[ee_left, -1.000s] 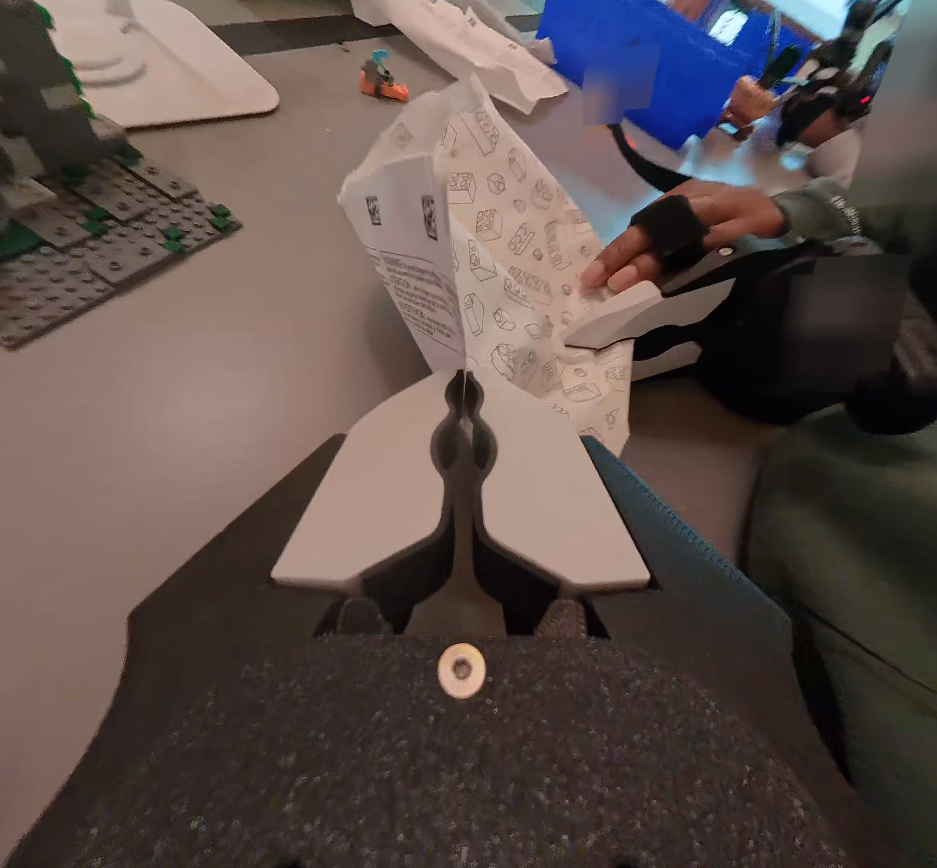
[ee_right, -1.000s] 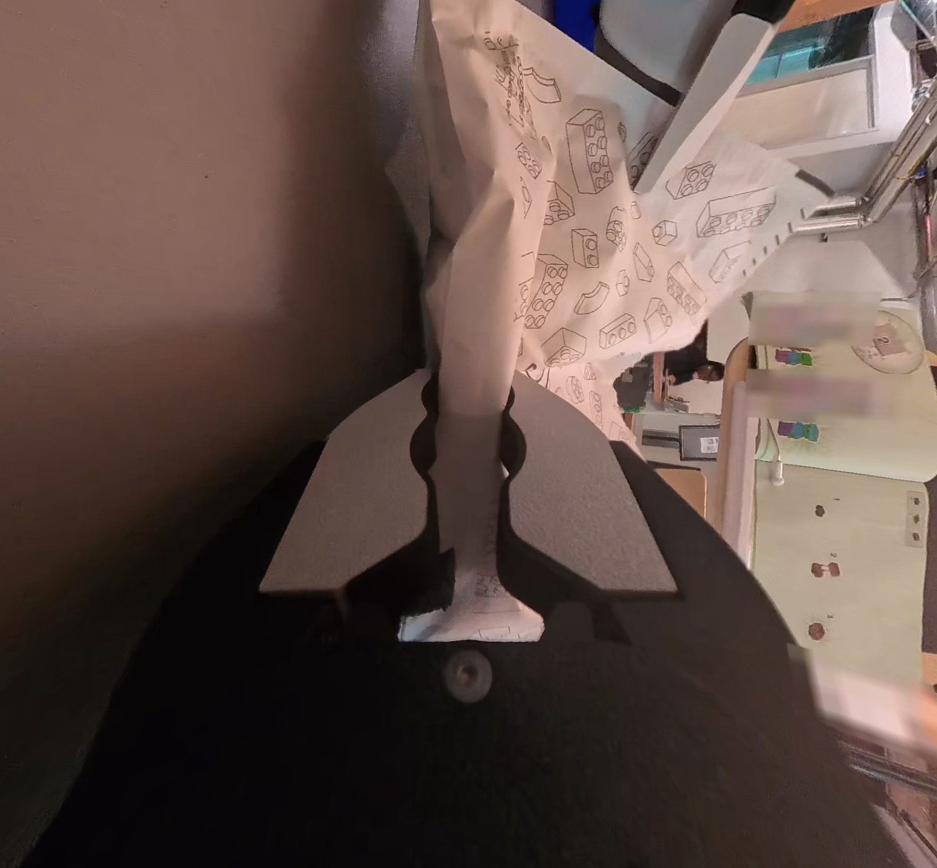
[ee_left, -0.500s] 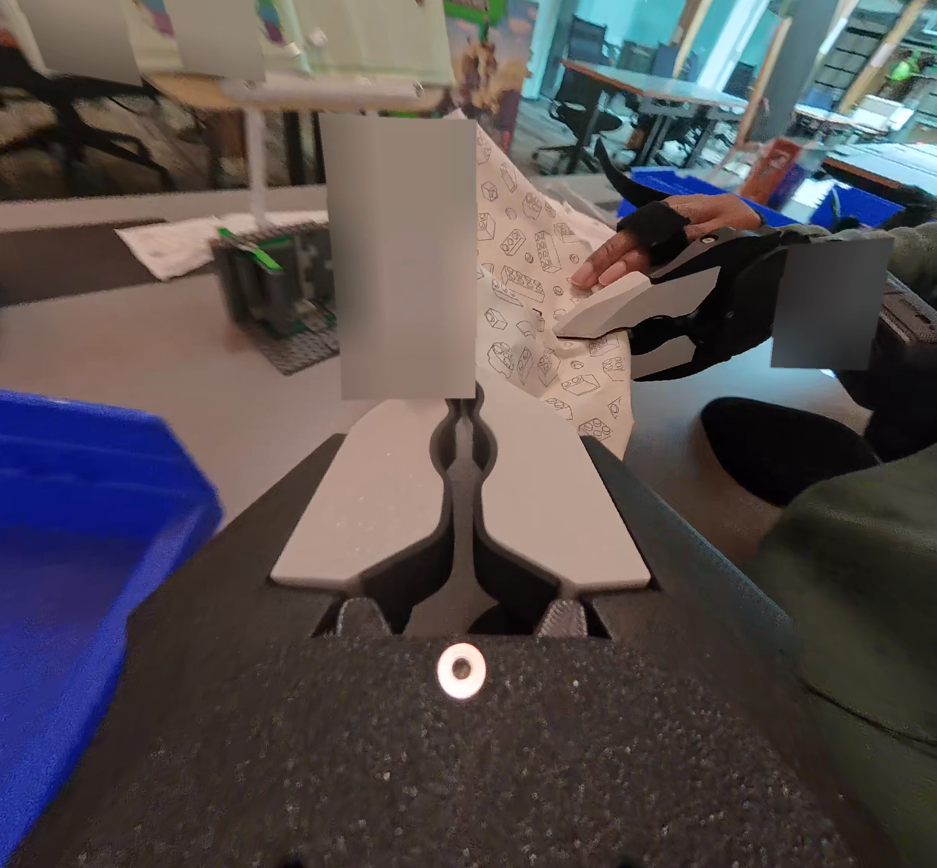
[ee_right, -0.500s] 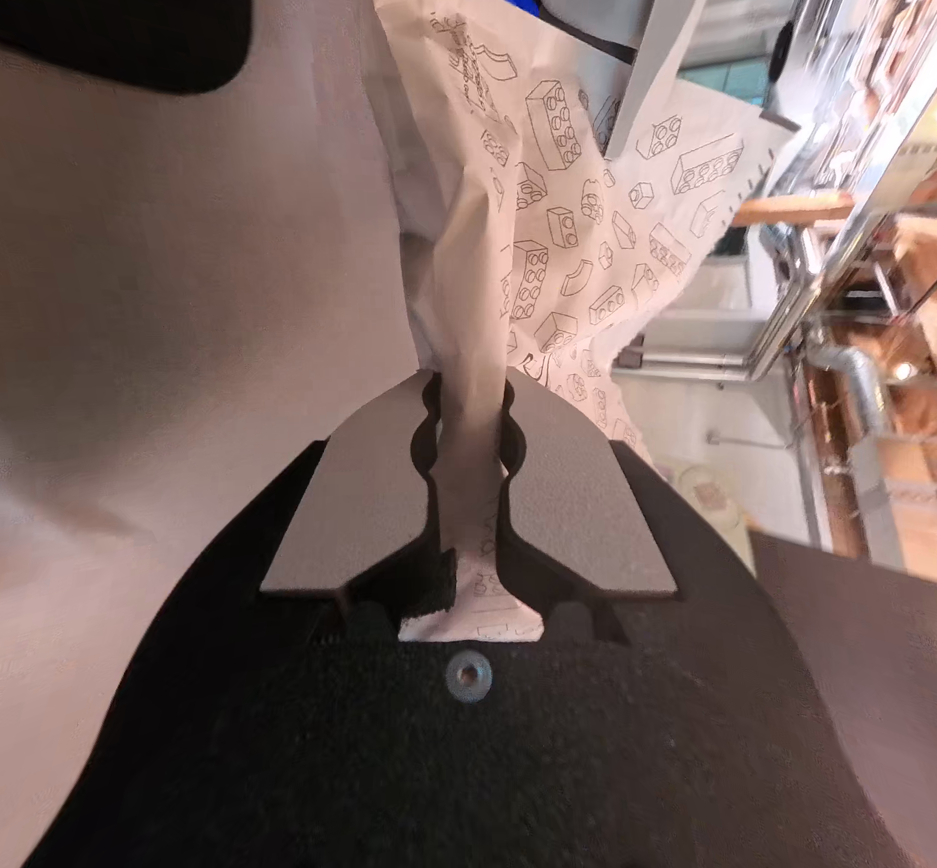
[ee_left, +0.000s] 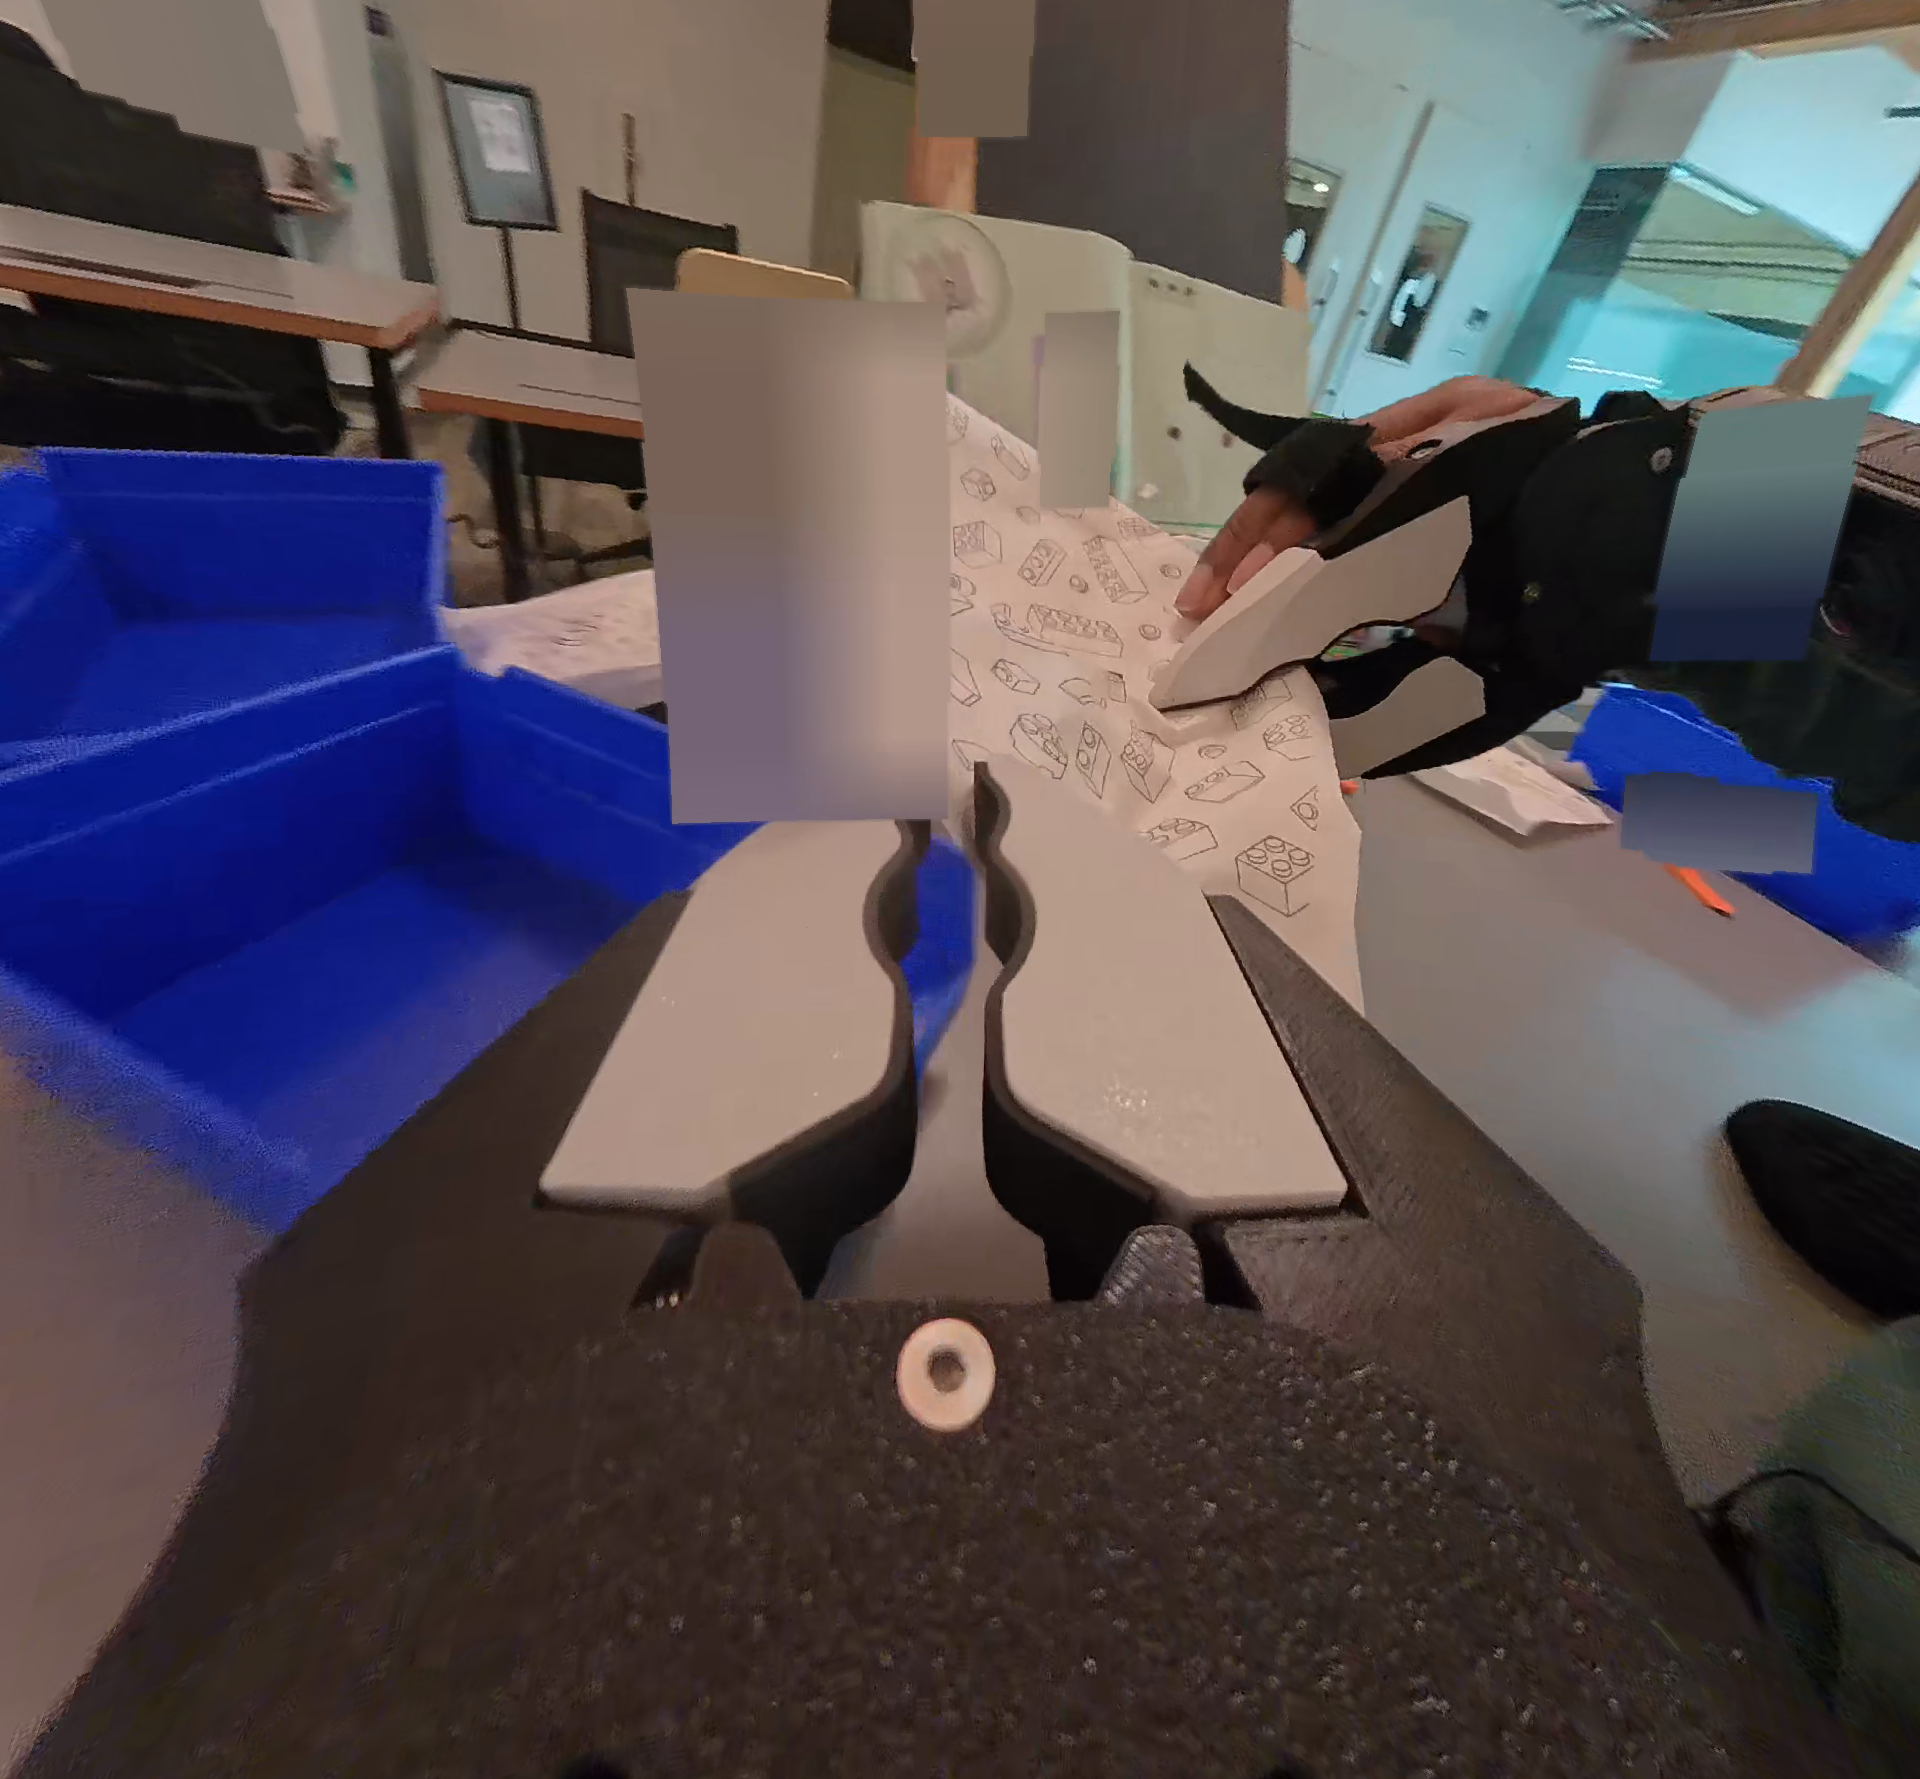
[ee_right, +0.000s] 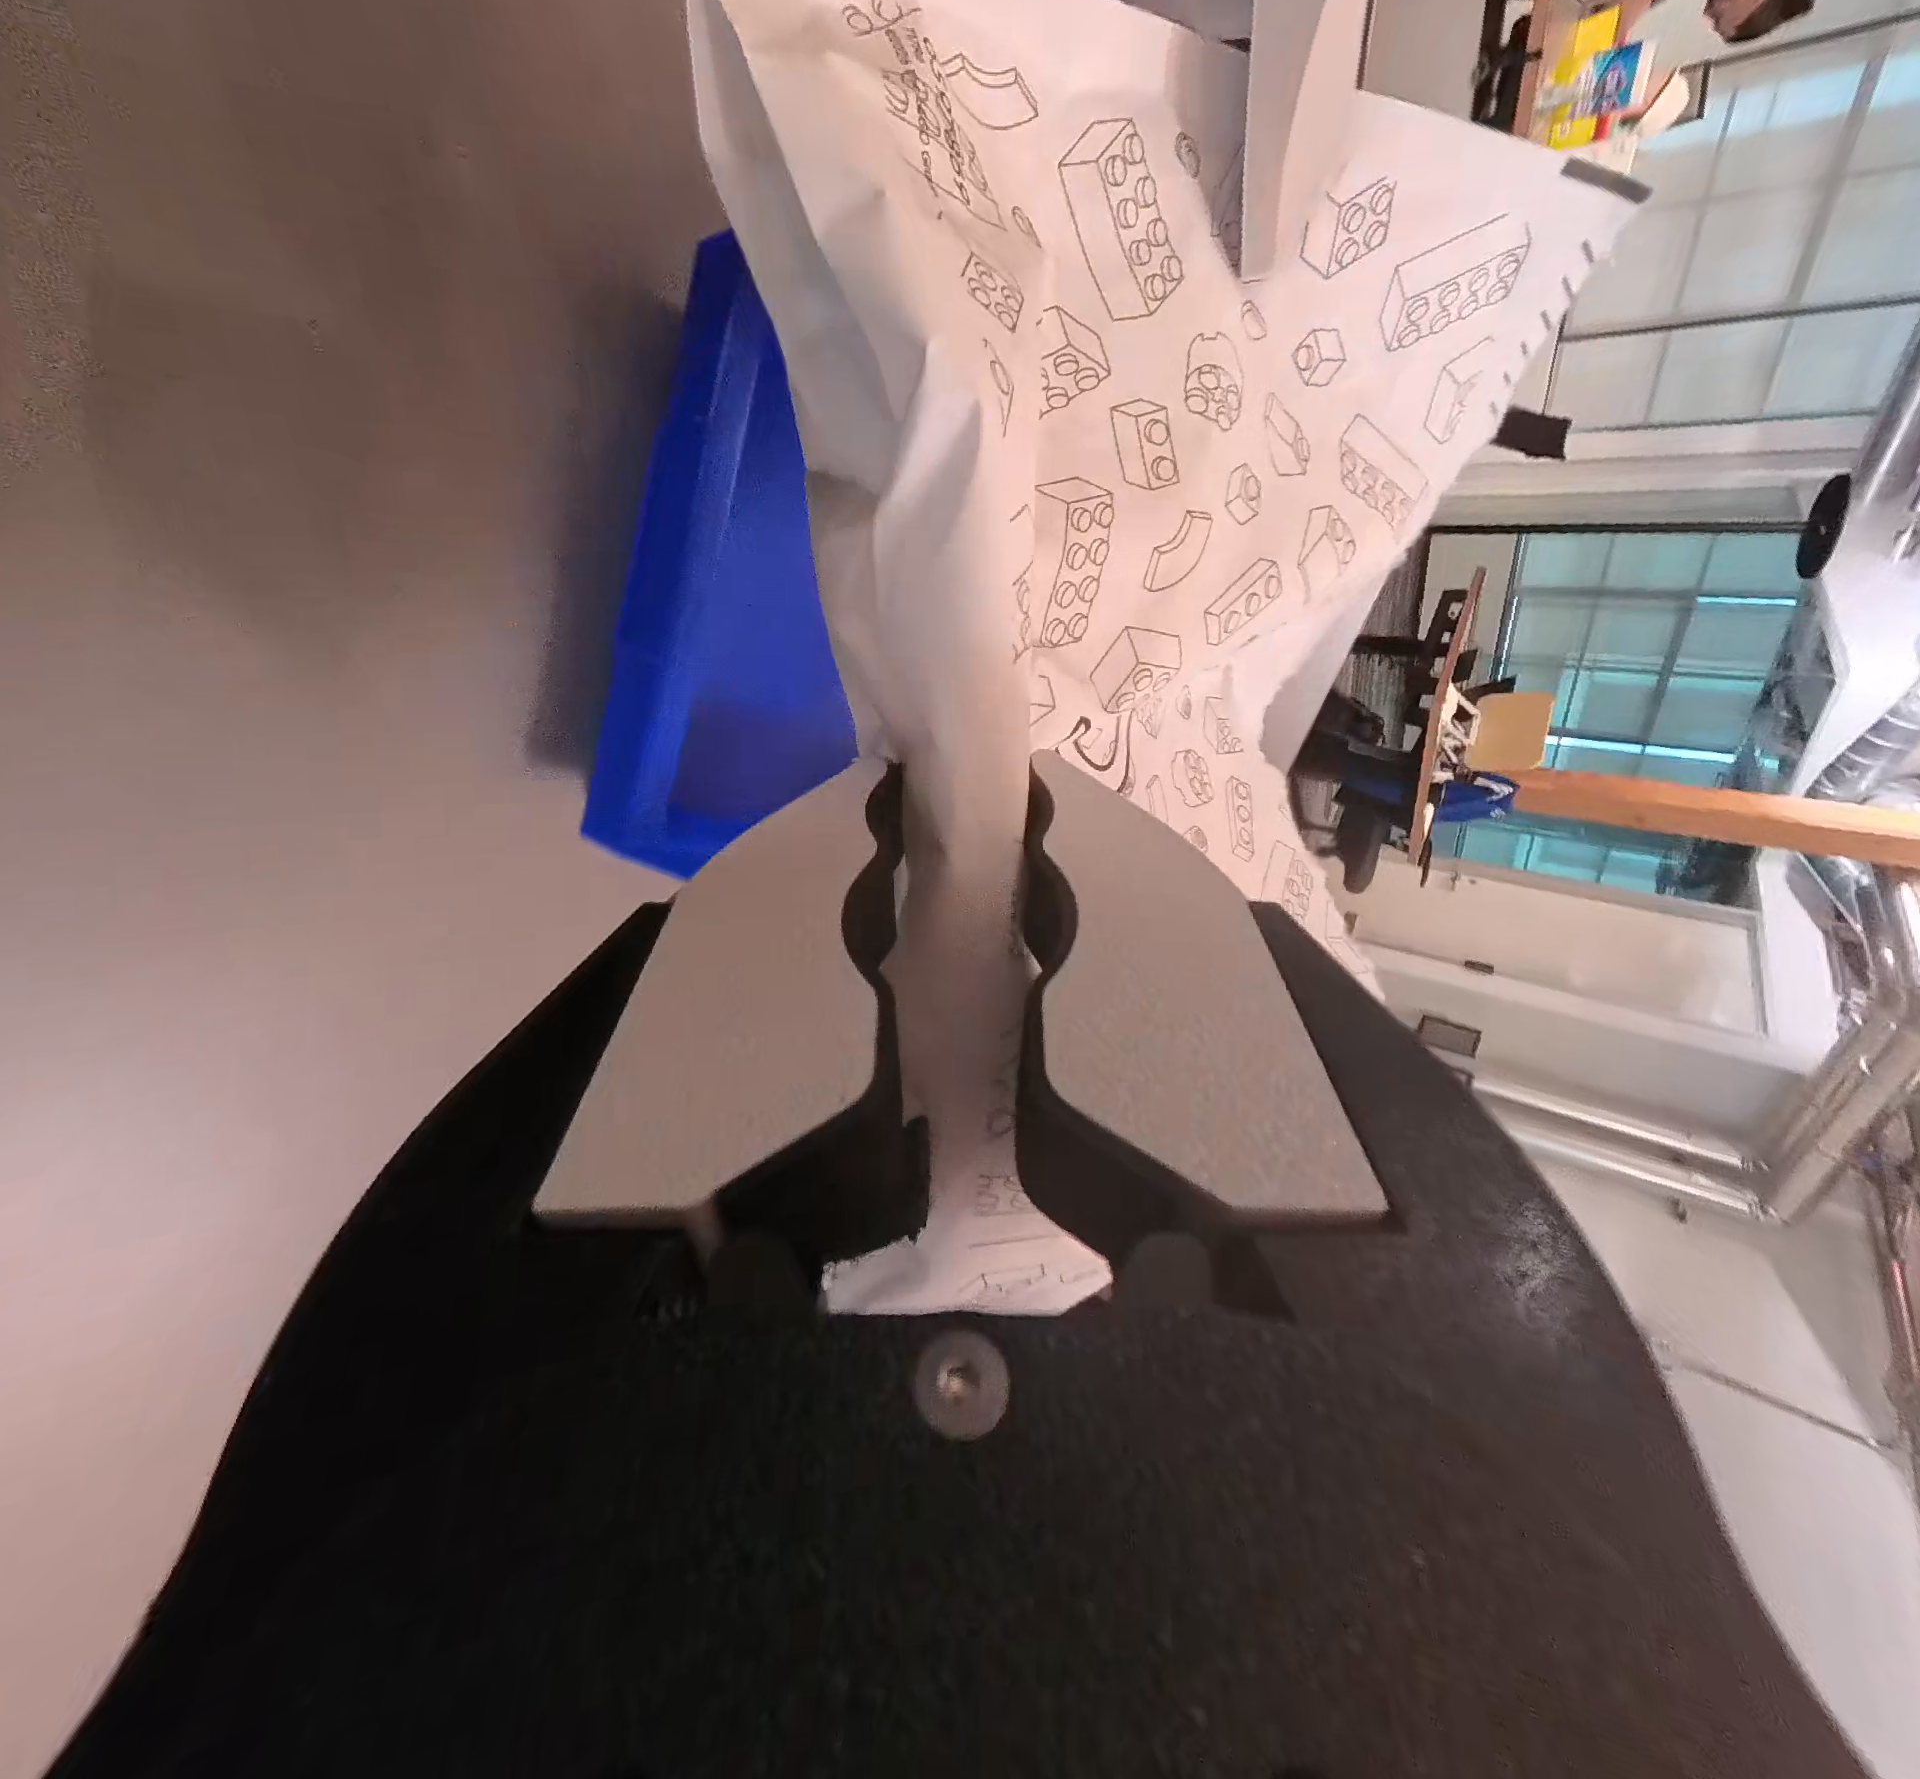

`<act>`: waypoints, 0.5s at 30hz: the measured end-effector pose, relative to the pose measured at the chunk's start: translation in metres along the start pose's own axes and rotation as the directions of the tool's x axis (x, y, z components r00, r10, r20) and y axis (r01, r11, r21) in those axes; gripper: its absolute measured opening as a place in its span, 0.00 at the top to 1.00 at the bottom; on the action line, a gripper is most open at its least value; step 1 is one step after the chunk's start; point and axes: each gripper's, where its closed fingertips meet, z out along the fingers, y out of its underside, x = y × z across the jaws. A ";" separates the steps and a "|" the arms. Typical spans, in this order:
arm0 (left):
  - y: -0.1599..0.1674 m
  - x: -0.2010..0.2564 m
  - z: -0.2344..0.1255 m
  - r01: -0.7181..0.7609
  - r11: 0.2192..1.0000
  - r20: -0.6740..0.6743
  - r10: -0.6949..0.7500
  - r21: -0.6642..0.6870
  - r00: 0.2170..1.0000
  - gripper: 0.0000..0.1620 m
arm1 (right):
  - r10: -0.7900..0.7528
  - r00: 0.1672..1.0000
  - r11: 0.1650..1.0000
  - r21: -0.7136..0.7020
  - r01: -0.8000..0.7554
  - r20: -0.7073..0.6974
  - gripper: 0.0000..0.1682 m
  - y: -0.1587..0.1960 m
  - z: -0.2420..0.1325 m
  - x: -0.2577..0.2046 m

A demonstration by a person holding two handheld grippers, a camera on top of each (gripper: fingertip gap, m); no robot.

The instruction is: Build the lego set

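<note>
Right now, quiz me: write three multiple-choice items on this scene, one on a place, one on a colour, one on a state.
1. In the left wrist view, where does the nearest bin lie relative to the paper bag?
A. to its left
B. to its right
C. on top of it

2. What colour is the bin?
A. red
B. blue
C. green

3. The right gripper is:
A. open and empty
B. shut on the paper bag
C. shut on a brick

Answers:
1 A: the bin fills the left side, while the bag stands centre-right.
2 B: its walls are plain blue.
3 B: the right wrist view shows bunched paper pinched between its jaws.
</note>
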 end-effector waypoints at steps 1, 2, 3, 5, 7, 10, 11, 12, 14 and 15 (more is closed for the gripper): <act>-0.001 -0.009 -0.007 -0.003 1.000 0.022 0.003 0.002 1.000 0.95 | -0.002 1.000 1.000 0.010 0.002 0.003 0.88 -0.004 0.010 0.004; -0.001 -0.018 -0.013 -0.002 1.000 0.046 0.002 0.003 0.999 0.94 | 0.009 1.000 1.000 0.023 -0.010 0.010 0.88 -0.008 0.019 0.006; -0.002 -0.027 -0.019 -0.002 1.000 0.069 0.001 0.008 0.998 0.94 | 0.026 0.999 0.999 0.039 -0.026 0.019 0.88 -0.012 0.028 0.008; -0.002 -0.043 -0.031 0.001 1.000 0.105 -0.003 0.015 0.994 0.94 | 0.056 0.998 0.996 0.061 -0.058 0.027 0.88 -0.019 0.046 0.011; -0.003 -0.058 -0.043 -0.002 1.000 0.146 -0.001 0.023 0.989 0.93 | 0.104 0.994 0.991 0.083 -0.107 0.038 0.88 -0.026 0.063 0.013; -0.006 -0.076 -0.060 -0.001 0.999 0.196 -0.008 0.046 0.980 0.91 | 0.231 0.971 0.966 0.103 -0.237 0.063 0.88 -0.033 0.085 0.013; -0.007 -0.080 -0.065 0.002 0.999 0.207 -0.013 0.052 0.978 0.91 | 0.286 0.955 0.950 0.108 -0.293 0.079 0.88 -0.034 0.091 0.012; -0.008 -0.083 -0.069 0.002 0.998 0.214 -0.015 0.059 0.977 0.91 | 0.339 0.936 0.931 0.108 -0.348 0.098 0.88 -0.035 0.096 0.010; -0.010 -0.087 -0.075 -0.004 0.997 0.223 -0.012 0.071 0.975 0.92 | 0.435 0.891 0.889 0.095 -0.448 0.132 0.88 -0.033 0.106 0.007; -0.009 -0.089 -0.077 -0.006 0.998 0.229 -0.010 0.070 0.973 0.92 | 0.485 0.861 0.863 0.074 -0.499 0.150 0.88 -0.031 0.111 0.004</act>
